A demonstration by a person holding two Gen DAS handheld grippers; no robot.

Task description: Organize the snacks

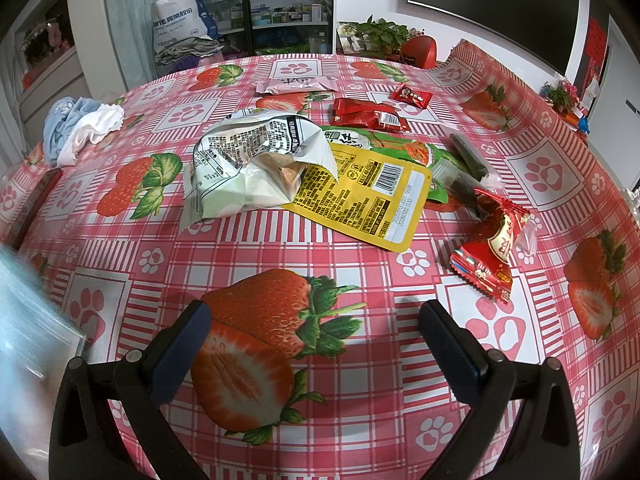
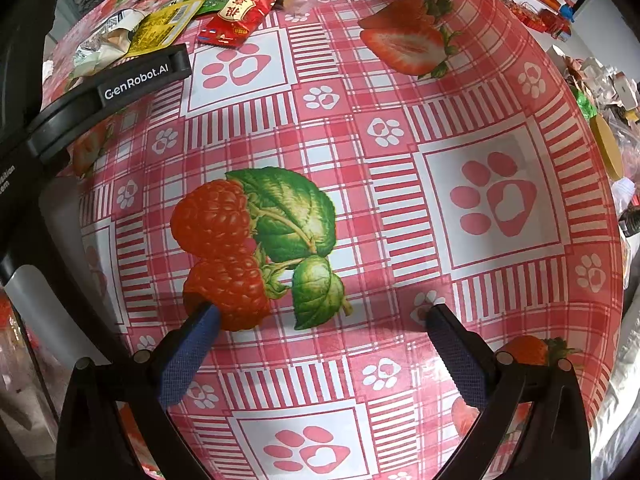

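Note:
Snack packets lie loose on the strawberry-print tablecloth. In the left wrist view I see a crumpled white bag, a yellow pouch, a green pouch, a red wrapper, a red packet, a small red candy, a pink packet and dark sticks. My left gripper is open and empty, short of the pile. My right gripper is open and empty over bare cloth; the red wrapper and yellow pouch lie far off.
A clear plastic box sits at the left edge. Folded cloths lie far left. A plant and red object stand at the table's back. The left gripper's arm shows in the right wrist view. Clutter lies beyond the right table edge.

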